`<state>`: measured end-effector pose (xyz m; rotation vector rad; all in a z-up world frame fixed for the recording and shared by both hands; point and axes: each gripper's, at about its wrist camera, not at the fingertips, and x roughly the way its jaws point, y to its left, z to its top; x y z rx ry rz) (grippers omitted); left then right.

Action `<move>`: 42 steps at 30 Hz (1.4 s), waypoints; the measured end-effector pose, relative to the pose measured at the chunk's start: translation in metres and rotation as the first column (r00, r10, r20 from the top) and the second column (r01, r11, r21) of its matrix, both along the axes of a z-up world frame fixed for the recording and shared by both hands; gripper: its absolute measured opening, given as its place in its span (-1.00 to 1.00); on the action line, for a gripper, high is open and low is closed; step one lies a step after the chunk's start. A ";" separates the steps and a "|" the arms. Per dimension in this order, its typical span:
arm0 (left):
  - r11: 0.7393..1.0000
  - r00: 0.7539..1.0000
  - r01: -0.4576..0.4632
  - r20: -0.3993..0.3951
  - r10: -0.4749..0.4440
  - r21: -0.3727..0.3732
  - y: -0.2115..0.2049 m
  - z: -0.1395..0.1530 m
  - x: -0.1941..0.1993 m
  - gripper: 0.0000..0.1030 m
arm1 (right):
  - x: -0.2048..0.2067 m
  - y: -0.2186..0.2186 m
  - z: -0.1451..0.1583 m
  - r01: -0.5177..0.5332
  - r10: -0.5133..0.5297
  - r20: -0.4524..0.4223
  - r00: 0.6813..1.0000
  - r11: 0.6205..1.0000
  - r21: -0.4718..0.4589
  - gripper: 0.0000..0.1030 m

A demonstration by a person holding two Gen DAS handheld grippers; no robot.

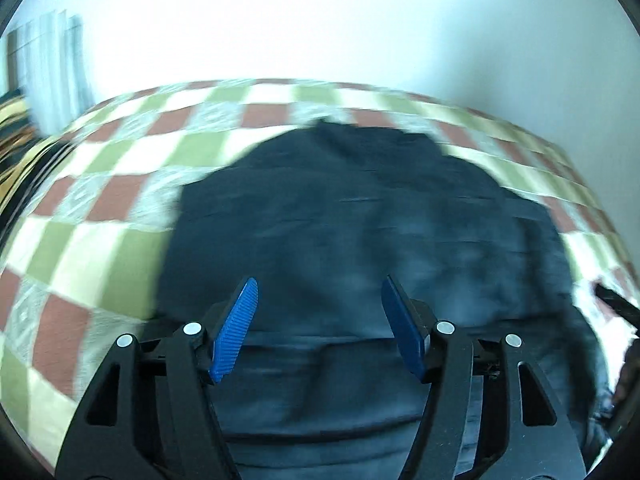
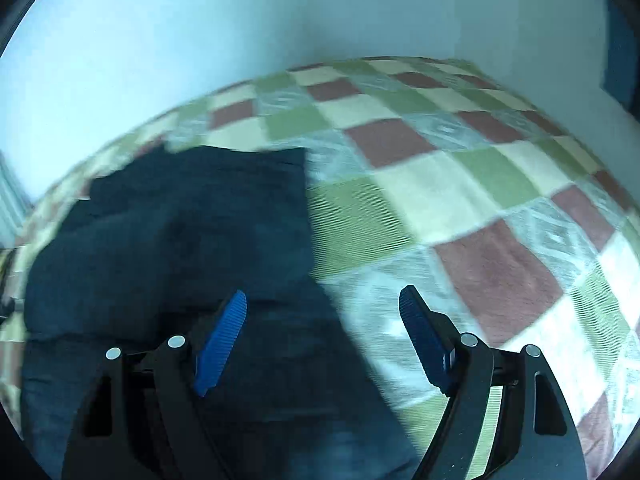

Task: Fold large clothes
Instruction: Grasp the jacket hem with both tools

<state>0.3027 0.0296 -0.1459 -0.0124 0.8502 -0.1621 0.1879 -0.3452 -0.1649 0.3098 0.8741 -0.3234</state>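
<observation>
A dark navy garment [image 1: 360, 216] lies spread on a checked bedspread [image 1: 120, 184]. My left gripper [image 1: 319, 292] is open and empty above the garment's near part, both blue pads apart. In the right wrist view the same garment [image 2: 180, 232] fills the left half, its right edge running down the middle. My right gripper [image 2: 322, 300] is open and empty, straddling that right edge, with the left pad over the dark cloth and the right pad over the bedspread [image 2: 460, 184]. Both views are motion-blurred.
The bed has green, cream, red and patterned squares. A pale wall [image 1: 320, 20] stands behind it. Striped curtains [image 1: 52, 68] and a dark-and-yellow striped cloth [image 1: 16, 128] are at the far left. A dark object [image 1: 616, 300] shows at the right edge.
</observation>
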 end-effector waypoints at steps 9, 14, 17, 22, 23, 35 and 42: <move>0.985 0.985 -0.160 -0.048 0.163 0.058 0.064 -0.031 0.021 0.25 | 0.072 0.068 -0.025 -0.157 0.165 -0.058 0.985 0.981 0.110 0.02; 0.981 0.978 -0.188 -0.084 0.191 0.042 0.076 -0.045 0.027 0.29 | 0.088 0.087 -0.022 -0.180 0.184 -0.061 0.981 0.982 0.064 -0.63; 0.980 0.976 -0.194 -0.088 0.198 0.047 0.078 -0.050 0.029 0.34 | 0.096 0.082 -0.016 -0.171 0.173 -0.057 0.983 0.985 0.036 -0.68; 0.976 0.970 -0.210 -0.111 0.215 0.056 0.081 -0.061 0.030 0.39 | 0.103 0.070 -0.043 -0.165 0.172 -0.130 0.976 0.984 0.060 -0.68; 0.976 0.970 -0.210 -0.115 0.215 0.054 0.081 -0.063 0.030 0.39 | 0.103 0.068 -0.047 -0.171 0.178 -0.130 0.975 0.983 0.061 -0.68; 0.985 0.985 -0.170 -0.005 0.170 -0.006 0.064 -0.012 0.019 0.38 | 0.084 0.073 0.001 -0.181 0.181 0.007 0.984 0.983 0.027 -0.20; 0.988 0.984 -0.146 -0.092 0.150 0.049 0.036 -0.053 0.047 0.39 | 0.107 0.100 -0.040 -0.273 0.278 -0.078 0.957 0.960 0.071 -0.19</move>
